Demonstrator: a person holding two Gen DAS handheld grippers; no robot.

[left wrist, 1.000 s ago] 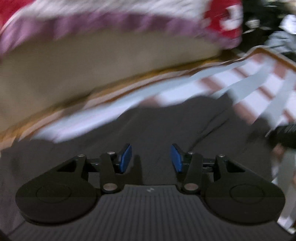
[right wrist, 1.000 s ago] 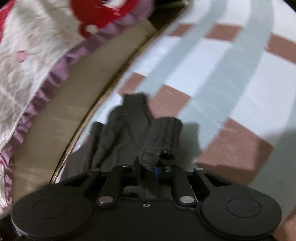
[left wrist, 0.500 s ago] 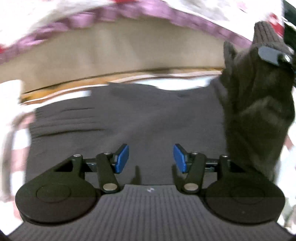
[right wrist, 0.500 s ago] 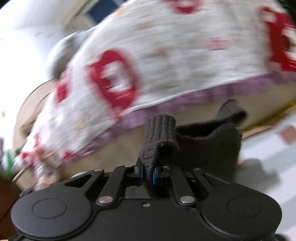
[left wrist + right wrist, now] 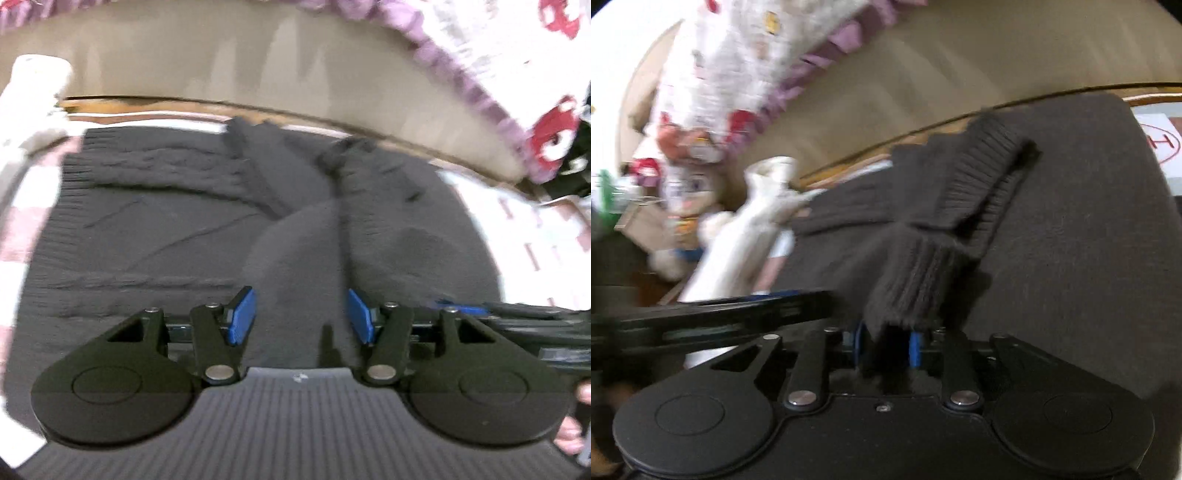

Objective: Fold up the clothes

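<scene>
Behind everything runs a tan sofa front [image 5: 258,70], with a white, red-patterned blanket [image 5: 517,55] and its purple frill hanging at two o'clock in the left view. Under the work lies a checked cloth [image 5: 535,229] of white and pink.

On it spreads the dark grey sweater [image 5: 166,229], filling the middle of both views. The right gripper [image 5: 886,345] has just been opening, and the ribbed cuff [image 5: 912,288] sits between its blue pads; whether they press on it is hard to tell through the blur. The left gripper [image 5: 301,317] stands apart, empty, over the folded cloth.

Trouble could come if the cuff snags on a pad as that hand pulls away (knit clings), dragging the sleeve off its fold. A white plush toy [image 5: 738,229] at nine o'clock lies close enough to be knocked.
</scene>
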